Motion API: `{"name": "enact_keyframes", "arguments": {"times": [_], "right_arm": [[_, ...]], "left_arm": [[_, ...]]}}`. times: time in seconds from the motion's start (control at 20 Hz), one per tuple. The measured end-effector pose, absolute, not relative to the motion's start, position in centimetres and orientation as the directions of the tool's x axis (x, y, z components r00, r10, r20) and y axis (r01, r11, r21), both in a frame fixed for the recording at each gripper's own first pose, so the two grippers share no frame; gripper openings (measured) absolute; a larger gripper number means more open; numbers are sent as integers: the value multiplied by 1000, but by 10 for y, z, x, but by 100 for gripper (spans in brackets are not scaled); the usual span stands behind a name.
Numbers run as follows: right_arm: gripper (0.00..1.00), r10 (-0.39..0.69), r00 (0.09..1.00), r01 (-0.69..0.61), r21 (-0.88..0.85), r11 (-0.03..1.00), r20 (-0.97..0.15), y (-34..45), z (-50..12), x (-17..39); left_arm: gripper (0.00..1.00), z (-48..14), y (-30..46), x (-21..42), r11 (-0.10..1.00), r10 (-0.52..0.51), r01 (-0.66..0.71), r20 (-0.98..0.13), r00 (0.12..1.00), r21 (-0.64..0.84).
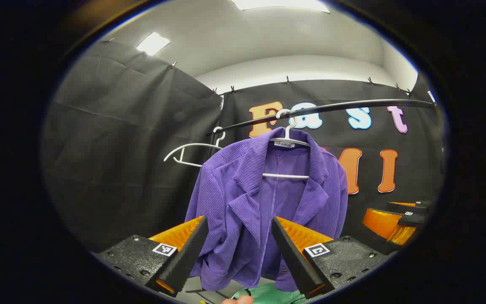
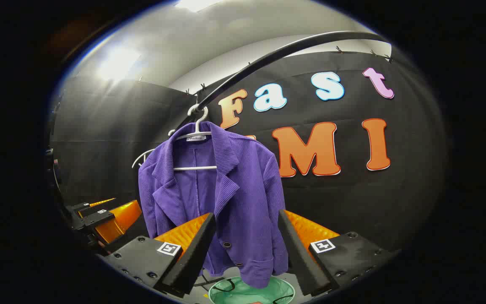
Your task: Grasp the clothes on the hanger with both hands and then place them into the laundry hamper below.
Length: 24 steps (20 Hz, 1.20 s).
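A purple ribbed jacket (image 1: 264,198) (image 2: 222,190) hangs on a white hanger (image 1: 287,135) (image 2: 196,122) from a black rail (image 1: 331,109) (image 2: 268,57). A green laundry hamper (image 1: 268,293) (image 2: 251,291) sits on the floor under it. In the left gripper view my left gripper (image 1: 238,253) is open, its fingers framing the jacket's lower part from a distance. My right gripper (image 2: 245,253) is open too, short of the jacket's hem in the right gripper view. Each gripper also appears at the edge of the other's view: the right gripper (image 1: 395,223) and the left gripper (image 2: 99,219).
An empty white hanger (image 1: 192,152) (image 2: 141,158) hangs on the rail beside the jacket. Black cloth walls close the booth behind and to the side. A fingertip (image 1: 236,299) shows at the bottom of the left gripper view.
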State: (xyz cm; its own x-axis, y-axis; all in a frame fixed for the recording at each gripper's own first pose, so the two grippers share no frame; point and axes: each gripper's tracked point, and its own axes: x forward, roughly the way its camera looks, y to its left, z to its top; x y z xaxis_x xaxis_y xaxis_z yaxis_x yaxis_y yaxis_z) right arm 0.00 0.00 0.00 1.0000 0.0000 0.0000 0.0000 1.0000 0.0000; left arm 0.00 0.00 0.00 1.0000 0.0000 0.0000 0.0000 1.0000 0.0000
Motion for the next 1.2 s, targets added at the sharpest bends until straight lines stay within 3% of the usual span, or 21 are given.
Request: {"name": "enact_keyframes", "arguments": {"times": [0.4, 0.45, 0.5, 0.55, 0.6, 0.65, 0.85, 0.9, 1.2], "right_arm": [[96, -14, 1000, 14, 7, 1000, -10, -4, -4, 6], [96, -15, 1000, 15, 8, 1000, -9, -5, -4, 6], [100, -17, 1000, 17, 7, 1000, -7, -5, -3, 6], [96, -20, 1000, 20, 5, 1000, -5, -5, -3, 7], [96, -20, 1000, 20, 4, 1000, -3, -5, -3, 7], [96, -18, 1000, 18, 4, 1000, -2, -5, -3, 7], [96, -11, 1000, 11, 1, 1000, 4, -2, -1, 11], [96, -8, 1000, 8, 0, 1000, 5, -1, -1, 12], [96, 17, 1000, -17, -7, 1000, 9, 6, 0, 24]], "left_arm": [[92, -4, 1, 5, 1000, -6, 6, -15, 1000, 4], [95, -5, 2, 6, 1000, -4, 4, -16, 1000, 7], [92, -5, 4, 7, 1000, -1, 1, -16, 1000, 10], [91, -5, 6, 8, 1000, 2, -2, -16, 1000, 11], [95, -5, 7, 8, 1000, 4, -4, -14, 1000, 10], [92, -4, 7, 9, 1000, 7, -7, -13, 1000, 9], [95, -1, 13, 12, 1000, 20, -20, -3, 1000, 10], [91, 0, 14, 12, 1000, 25, -25, -1, 1000, 11], [91, 2, 22, 15, 999, 45, -45, 1, 999, 7]]}}
